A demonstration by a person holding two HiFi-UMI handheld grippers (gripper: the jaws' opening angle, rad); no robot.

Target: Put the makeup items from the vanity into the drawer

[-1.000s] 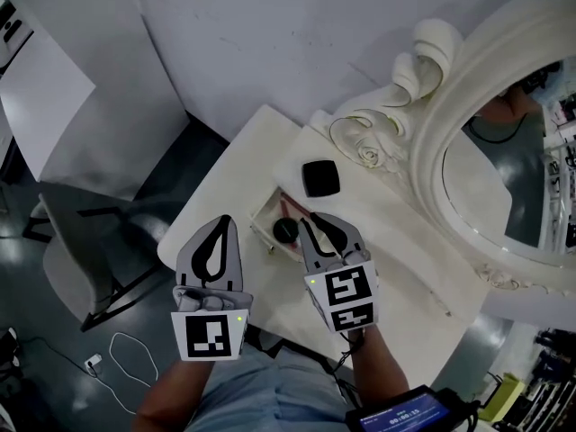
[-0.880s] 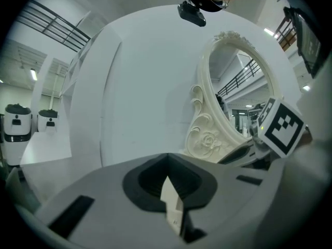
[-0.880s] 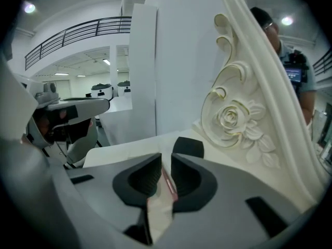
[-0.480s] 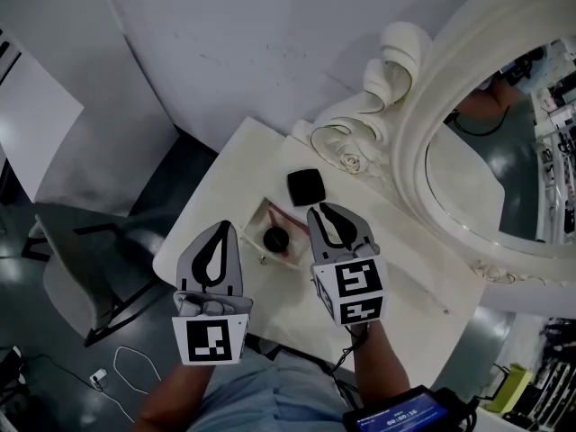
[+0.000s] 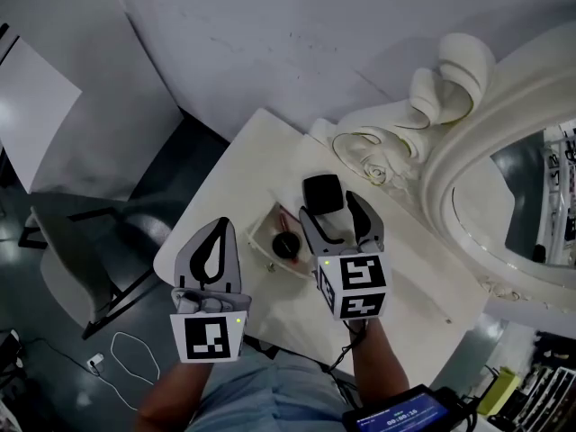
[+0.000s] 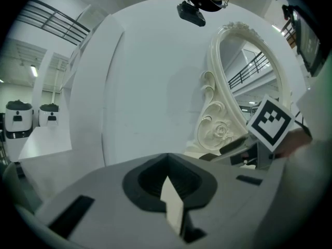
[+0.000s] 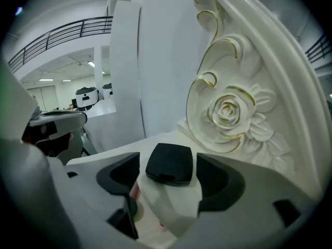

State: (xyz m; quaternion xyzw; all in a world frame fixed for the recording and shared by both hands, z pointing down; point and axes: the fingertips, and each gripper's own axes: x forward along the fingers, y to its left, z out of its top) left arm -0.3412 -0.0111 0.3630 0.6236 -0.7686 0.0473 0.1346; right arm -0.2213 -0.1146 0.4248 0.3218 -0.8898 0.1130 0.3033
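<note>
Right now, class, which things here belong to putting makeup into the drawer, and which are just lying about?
Job: black compact, between the jaws of the right gripper, which have just been opening; open drawer; round black pot inside it.
Lying about: chair; floor cable; mirror.

Black compact (image 5: 322, 193), white vanity (image 5: 258, 162)

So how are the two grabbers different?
On the right gripper the jaws have just been opening and stand apart around the black compact, not pinching it; on the left gripper they are together, empty. The right gripper reaches over the vanity; the left gripper hangs near its edge. Both carry marker cubes.
</note>
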